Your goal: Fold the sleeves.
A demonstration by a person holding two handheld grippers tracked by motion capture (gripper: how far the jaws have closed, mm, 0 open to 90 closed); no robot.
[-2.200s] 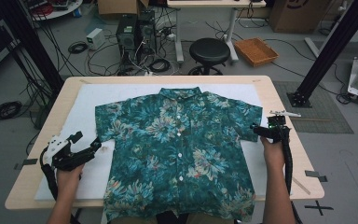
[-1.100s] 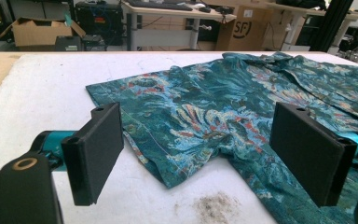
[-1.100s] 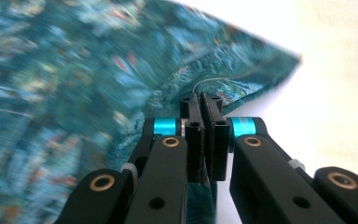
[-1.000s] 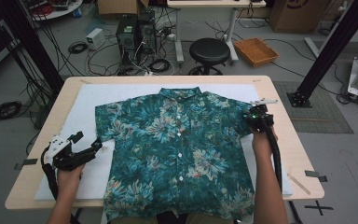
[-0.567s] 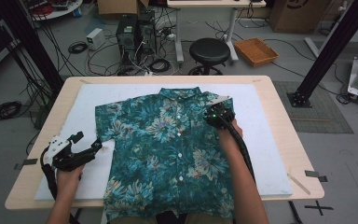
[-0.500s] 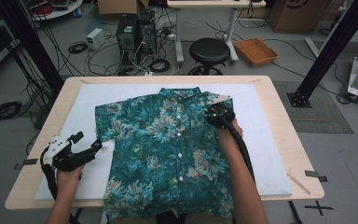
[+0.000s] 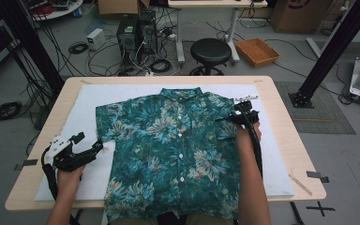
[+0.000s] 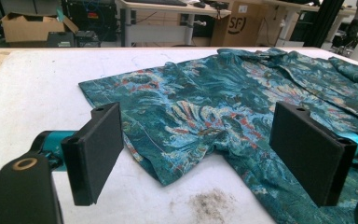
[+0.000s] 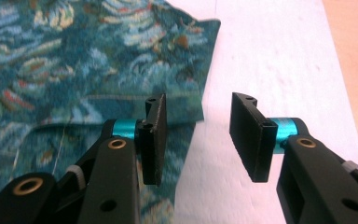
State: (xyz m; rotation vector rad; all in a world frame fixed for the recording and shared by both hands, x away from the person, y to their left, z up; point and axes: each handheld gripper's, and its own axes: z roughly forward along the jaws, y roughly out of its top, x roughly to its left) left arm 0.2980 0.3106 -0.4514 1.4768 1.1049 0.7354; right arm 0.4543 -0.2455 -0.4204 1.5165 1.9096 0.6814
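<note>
A teal floral short-sleeved shirt (image 7: pixel 178 145) lies buttoned and face up on the white mat (image 7: pixel 84 108). Its right sleeve (image 7: pixel 221 125) is folded inward over the body. My right gripper (image 7: pixel 236 117) hovers at that folded edge; its jaws have just been opening and now stand open. In the right gripper view, bare mat lies between the jaws of the right gripper (image 9: pixel 198 126), with the shirt (image 9: pixel 74 60) beside the left jaw. My left gripper (image 7: pixel 93 149) rests open at the flat left sleeve (image 8: pixel 168 135). The pads of the left gripper (image 8: pixel 200 144) stand wide apart and touch nothing.
The mat covers a wooden table (image 7: pixel 293 145); a thin stick (image 7: pixel 300 184) lies near the table's right front corner. Behind the table stand a black stool (image 7: pixel 210 50), computer towers (image 7: pixel 136 33), floor cables and an orange tray (image 7: pixel 257 50). A black frame post (image 7: pixel 328 51) rises at the right.
The right gripper carried the right sleeve leftward over the shirt, opened and let it go, then drew back to the right. The sleeve stays folded. The left gripper has not moved.
</note>
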